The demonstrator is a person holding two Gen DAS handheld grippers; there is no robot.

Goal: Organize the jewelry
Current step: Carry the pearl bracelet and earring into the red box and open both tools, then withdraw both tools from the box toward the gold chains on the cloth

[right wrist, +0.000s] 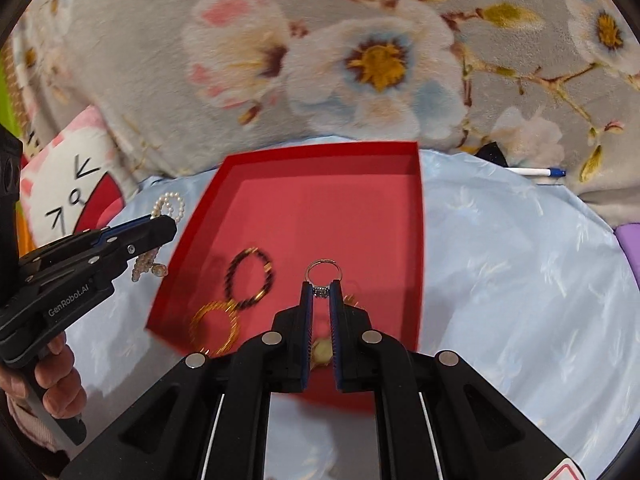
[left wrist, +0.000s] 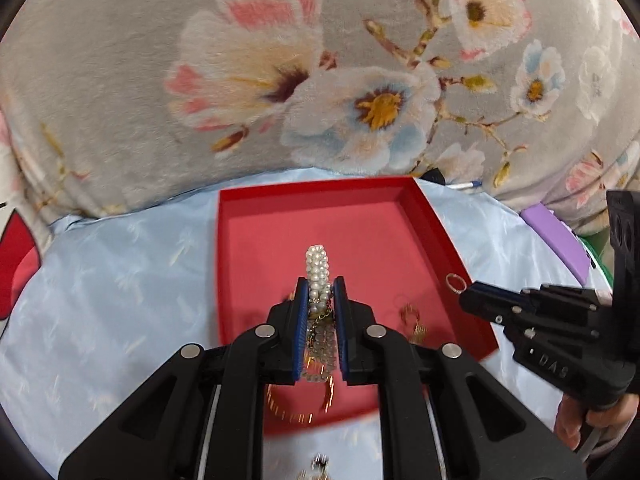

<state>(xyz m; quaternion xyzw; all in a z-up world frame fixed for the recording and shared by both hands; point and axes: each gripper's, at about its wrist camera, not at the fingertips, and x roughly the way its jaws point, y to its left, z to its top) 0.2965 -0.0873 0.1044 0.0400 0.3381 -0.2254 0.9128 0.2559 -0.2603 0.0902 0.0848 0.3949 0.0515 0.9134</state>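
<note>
Two pcs in transit: left gripper [left wrist: 321, 292] clamps pearl bracelet [left wrist: 318, 268], right gripper [right wrist: 320, 294] pinches ring [right wrist: 323, 270], both over red tray [right wrist: 416, 240]. Already in tray: gold bangle [right wrist: 214, 326], dark beaded bracelet [right wrist: 250, 280], some blurred gold bits. Judged roughly halfway; both pcs unreleased.

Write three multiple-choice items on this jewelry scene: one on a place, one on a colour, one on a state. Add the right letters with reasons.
1. Where does the dark beaded bracelet lie?
A. inside the box
B. on the blue cloth
C. on the flowered blanket

2. What colour is the box?
A. purple
B. red
C. green

3. What do the right tongs hold?
A. nothing
B. a pen
C. a ring

Answers:
1 A: it rests on the box floor beside the gold bangle.
2 B: its walls and floor are red.
3 C: the ring is pinched between the pads, while the left tongs grip the pearl bracelet.
</note>
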